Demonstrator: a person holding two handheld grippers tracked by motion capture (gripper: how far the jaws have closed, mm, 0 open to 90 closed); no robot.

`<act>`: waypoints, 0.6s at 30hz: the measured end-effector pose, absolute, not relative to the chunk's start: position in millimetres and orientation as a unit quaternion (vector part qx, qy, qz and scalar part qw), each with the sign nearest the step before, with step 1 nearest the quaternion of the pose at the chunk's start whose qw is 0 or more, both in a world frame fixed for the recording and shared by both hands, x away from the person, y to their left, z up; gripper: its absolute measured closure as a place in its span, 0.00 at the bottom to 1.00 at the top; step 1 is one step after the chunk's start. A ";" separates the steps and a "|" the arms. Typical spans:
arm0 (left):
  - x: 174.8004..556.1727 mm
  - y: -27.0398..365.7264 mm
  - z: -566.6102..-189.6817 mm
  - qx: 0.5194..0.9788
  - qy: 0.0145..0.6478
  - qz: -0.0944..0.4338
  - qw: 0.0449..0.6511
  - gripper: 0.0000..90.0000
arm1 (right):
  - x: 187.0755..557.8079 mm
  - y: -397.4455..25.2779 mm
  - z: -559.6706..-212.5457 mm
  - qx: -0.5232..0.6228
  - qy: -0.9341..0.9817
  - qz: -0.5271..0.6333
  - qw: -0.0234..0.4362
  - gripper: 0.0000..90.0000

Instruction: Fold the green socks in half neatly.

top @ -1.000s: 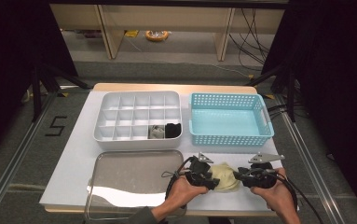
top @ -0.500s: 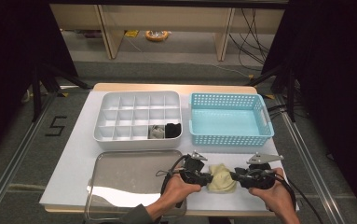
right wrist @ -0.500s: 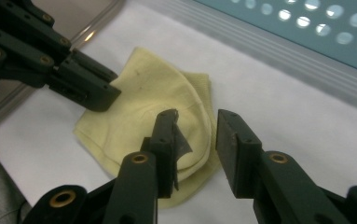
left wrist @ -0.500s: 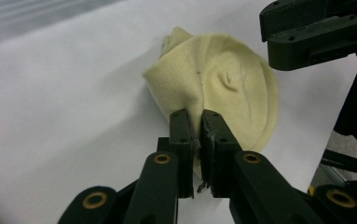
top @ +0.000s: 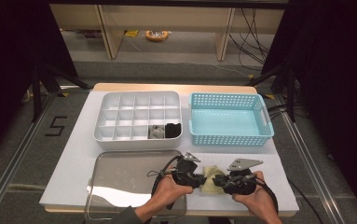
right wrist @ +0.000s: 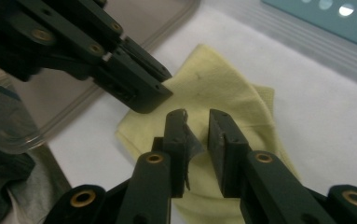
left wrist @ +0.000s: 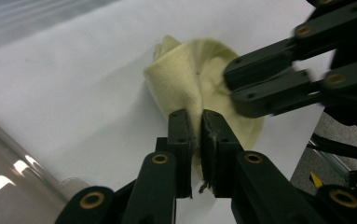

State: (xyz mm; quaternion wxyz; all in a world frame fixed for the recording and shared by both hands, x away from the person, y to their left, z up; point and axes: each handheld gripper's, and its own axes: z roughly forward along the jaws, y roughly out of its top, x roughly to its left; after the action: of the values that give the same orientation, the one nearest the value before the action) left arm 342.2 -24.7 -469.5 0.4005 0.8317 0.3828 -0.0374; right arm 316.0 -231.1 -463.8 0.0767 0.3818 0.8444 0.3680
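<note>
Your left gripper (left wrist: 194, 140) is pinching a fold of the pale yellow cloth (left wrist: 190, 84) between nearly closed jaws. Your right gripper (right wrist: 197, 135) is hovering over the same cloth with its jaws narrowly apart, gripping nothing. The cloth is lying on the white table (top: 283, 177) at the near edge, between your two hands, just right of the metal tray (top: 120, 177) and in front of the blue basket (top: 229, 135).
</note>
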 end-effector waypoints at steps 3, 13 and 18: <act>341.5 -27.8 -469.5 0.833 0.379 -0.037 0.402 0.91 | 318.5 -227.6 -475.5 0.384 0.855 0.341 0.079 0.88; 341.1 -30.0 -468.2 0.834 0.374 -0.033 0.405 0.91 | 339.8 -236.2 -461.6 0.408 0.831 0.368 0.091 0.88; 341.3 -32.9 -467.6 0.836 0.371 -0.029 0.403 0.92 | 351.9 -231.9 -477.6 0.417 0.828 0.363 0.093 0.90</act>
State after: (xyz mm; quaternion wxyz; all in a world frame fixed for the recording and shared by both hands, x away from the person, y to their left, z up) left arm 341.3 -32.9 -467.6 0.4033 0.8361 0.3708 -0.0287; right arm 351.9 -231.9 -477.6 0.0930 0.4167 0.8283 0.3628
